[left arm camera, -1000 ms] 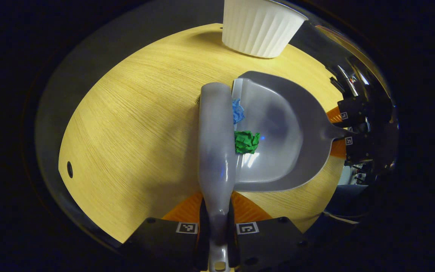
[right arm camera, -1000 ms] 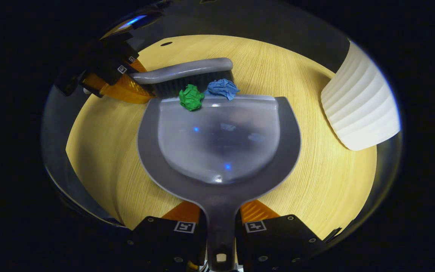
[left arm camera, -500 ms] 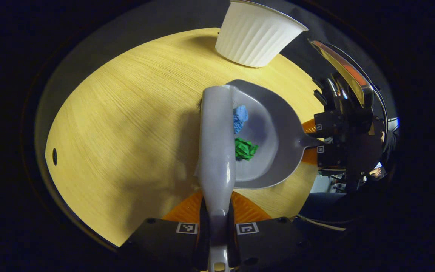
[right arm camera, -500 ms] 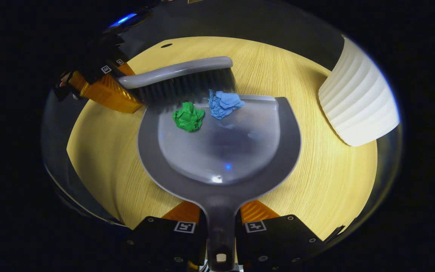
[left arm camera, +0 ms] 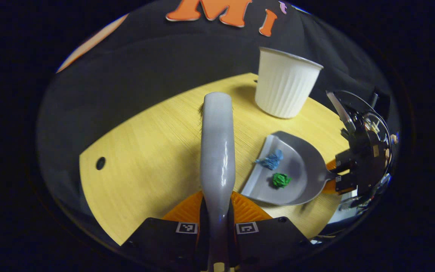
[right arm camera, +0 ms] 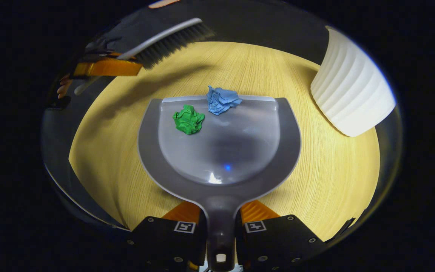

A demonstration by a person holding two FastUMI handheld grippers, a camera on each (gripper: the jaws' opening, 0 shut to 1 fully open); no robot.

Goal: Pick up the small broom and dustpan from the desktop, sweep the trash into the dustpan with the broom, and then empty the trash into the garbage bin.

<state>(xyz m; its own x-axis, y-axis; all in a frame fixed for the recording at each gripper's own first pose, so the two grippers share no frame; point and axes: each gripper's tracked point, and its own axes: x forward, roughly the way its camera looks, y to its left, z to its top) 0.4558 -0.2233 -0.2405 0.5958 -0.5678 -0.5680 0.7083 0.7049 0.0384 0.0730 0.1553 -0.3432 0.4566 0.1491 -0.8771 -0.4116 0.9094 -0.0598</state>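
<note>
Sweeping judged done: green wad (right arm camera: 188,119), blue wad (right arm camera: 221,100) held in dustpan (right arm camera: 219,158), frame centre. Dustpan handle clamped by right gripper (right arm camera: 220,226); broom (left arm camera: 216,151) clamped by left gripper (left arm camera: 216,223). Emptying into bin (right arm camera: 351,96), upper right, left.

Place: recording booth, staged tabletop
Surface: light wood-grain desktop (right arm camera: 327,181) with cable hole (left arm camera: 100,163)
Backdrop: black cloth wall (left arm camera: 157,64)
Fixture: white ribbed bin (left arm camera: 285,88)

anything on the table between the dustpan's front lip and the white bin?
Nothing: in the right gripper view, bare wooden tabletop runs from the dustpan lip to the white bin. The blue paper wad sits on the lip itself.
</note>
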